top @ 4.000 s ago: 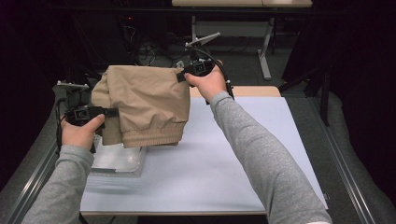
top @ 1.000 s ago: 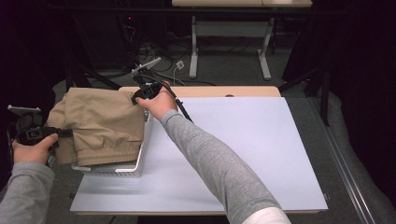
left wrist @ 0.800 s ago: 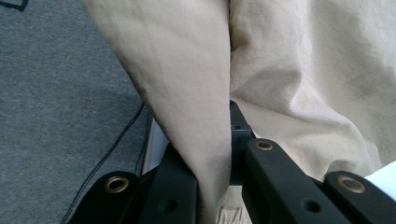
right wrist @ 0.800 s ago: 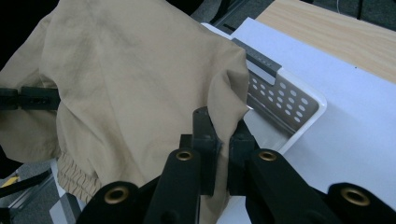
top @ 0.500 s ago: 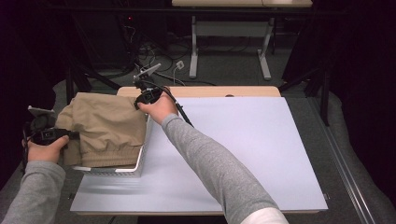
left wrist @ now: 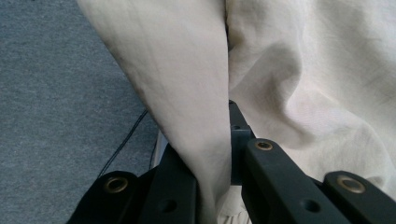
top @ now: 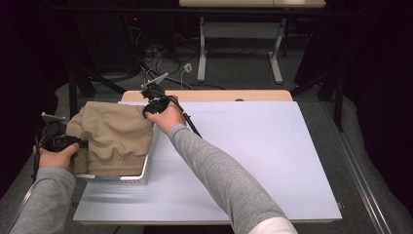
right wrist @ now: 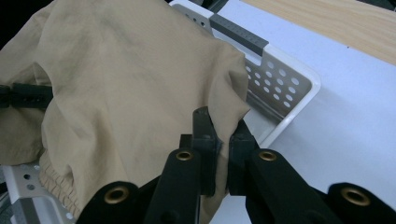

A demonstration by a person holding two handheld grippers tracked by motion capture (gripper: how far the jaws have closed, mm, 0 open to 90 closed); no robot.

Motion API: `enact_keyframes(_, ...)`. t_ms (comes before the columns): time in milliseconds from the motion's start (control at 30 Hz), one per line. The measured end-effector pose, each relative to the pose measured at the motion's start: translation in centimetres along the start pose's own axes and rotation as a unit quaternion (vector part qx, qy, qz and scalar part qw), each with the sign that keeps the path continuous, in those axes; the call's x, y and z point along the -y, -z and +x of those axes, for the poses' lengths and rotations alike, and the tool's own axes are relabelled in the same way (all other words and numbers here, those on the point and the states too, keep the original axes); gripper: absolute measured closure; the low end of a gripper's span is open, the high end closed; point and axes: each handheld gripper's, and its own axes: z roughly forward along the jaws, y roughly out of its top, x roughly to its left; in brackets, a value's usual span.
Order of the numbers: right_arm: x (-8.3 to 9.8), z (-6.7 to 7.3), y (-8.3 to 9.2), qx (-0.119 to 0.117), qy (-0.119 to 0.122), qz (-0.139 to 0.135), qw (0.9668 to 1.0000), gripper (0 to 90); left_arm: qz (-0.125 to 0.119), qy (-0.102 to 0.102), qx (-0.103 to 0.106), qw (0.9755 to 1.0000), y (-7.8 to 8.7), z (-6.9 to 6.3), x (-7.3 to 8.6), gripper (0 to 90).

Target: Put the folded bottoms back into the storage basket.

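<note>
Left gripper (top: 73,143) and right gripper (top: 152,108): jaws closed, each pinching folded tan garment (top: 114,134) at frame left, over perforated white basket (top: 146,168).

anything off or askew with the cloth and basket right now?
Slightly. The tan garment sits bunched over the white perforated basket, draping past its left rim rather than lying inside. Left gripper and right gripper are both shut on its fabric. Nothing spilled or damaged.
</note>
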Motion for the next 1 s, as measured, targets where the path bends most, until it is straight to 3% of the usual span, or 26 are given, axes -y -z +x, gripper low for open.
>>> enact_keyframes(333, 0.6, -0.8, -1.2, 0.013, 0.0, -0.002, 0.9999, 85.4, 0.009, -0.009, -0.002, 0.9999, -1.2, -0.2, 0.0, 86.6)
enact_keyframes(1000, 1.3, -2.0, -1.6, 0.02, -0.012, 0.002, 0.9997, 84.7, 0.017, -0.019, -0.004, 0.9997, -2.9, -0.9, 0.0, 86.1)
